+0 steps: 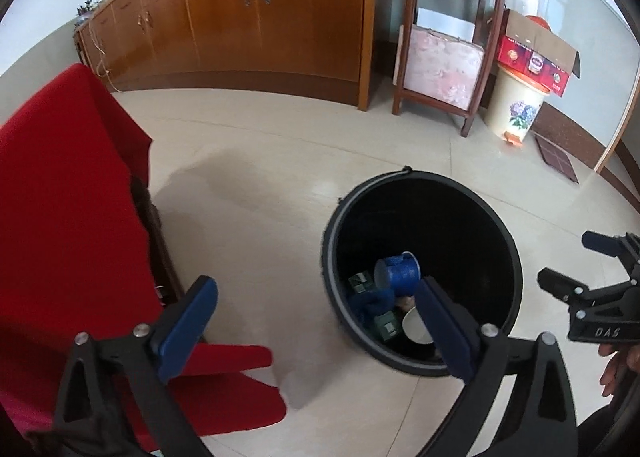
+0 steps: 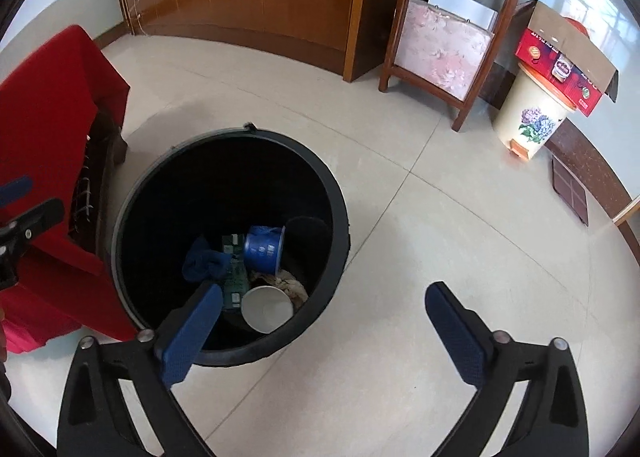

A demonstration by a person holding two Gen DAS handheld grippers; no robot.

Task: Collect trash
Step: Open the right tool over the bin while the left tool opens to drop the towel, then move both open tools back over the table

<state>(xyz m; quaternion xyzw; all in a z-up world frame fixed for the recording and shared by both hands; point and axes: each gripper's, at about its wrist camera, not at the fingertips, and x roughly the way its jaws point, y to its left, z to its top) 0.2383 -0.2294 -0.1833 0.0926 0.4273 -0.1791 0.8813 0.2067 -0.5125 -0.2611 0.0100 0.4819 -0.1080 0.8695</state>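
A round black trash bin (image 1: pixel 516 253) (image 2: pixel 340 197) stands on the tiled floor. Inside lie a blue cup (image 1: pixel 400 273) (image 2: pixel 264 249), a white paper cup (image 1: pixel 416 327) (image 2: pixel 266 309), a blue cloth (image 2: pixel 204 263), green cartons (image 1: pixel 386 327) (image 2: pixel 236 285) and crumpled paper (image 2: pixel 292 283). My left gripper (image 1: pixel 316 297) is open and empty above the floor at the bin's left rim. My right gripper (image 2: pixel 324 297) is open and empty above the bin's right rim; it also shows at the right of the left wrist view (image 1: pixel 568 261).
A table with a red cloth (image 1: pixel 60 193) (image 2: pixel 48 105) stands left of the bin. A wooden cabinet (image 1: pixel 260 17) lines the far wall. A wooden stand with a pink cushion (image 1: pixel 444 65), a floral pedal bin (image 1: pixel 516 105) under a cardboard box (image 1: pixel 536 53) and a dark mat (image 1: pixel 556 159) are at the back right.
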